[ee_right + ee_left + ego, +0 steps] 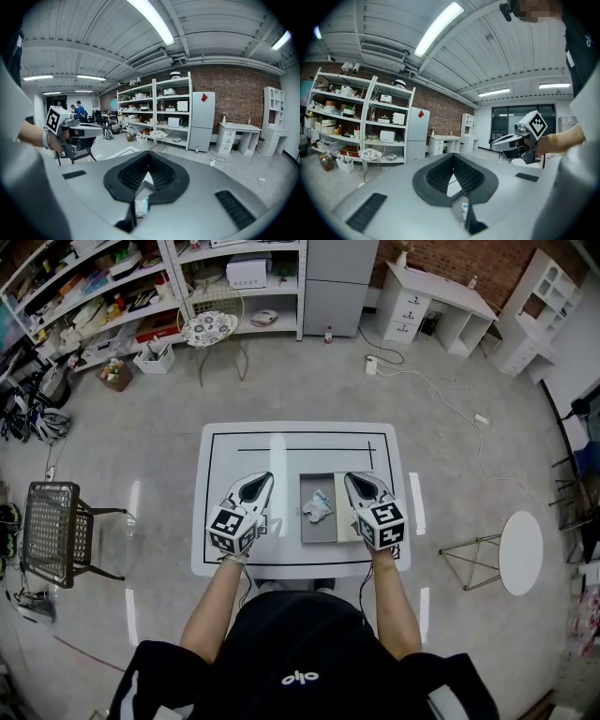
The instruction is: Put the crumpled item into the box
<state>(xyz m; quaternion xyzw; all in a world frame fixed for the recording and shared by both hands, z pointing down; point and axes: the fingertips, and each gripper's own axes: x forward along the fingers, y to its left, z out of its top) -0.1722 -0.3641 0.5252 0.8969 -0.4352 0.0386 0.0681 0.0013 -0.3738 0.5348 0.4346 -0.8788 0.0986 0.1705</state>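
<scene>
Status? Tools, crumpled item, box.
Left tool shut, empty; right tool shut, empty. Crumpled item lies inside the box. One tool each side of box; no obstruction seen.

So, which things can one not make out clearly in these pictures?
- Crumpled item: too small in the head view to tell its material; each gripper view shows only a sliver past the jaws.
- Box: its right wall, head view, covered by the right hand-held gripper.
</scene>
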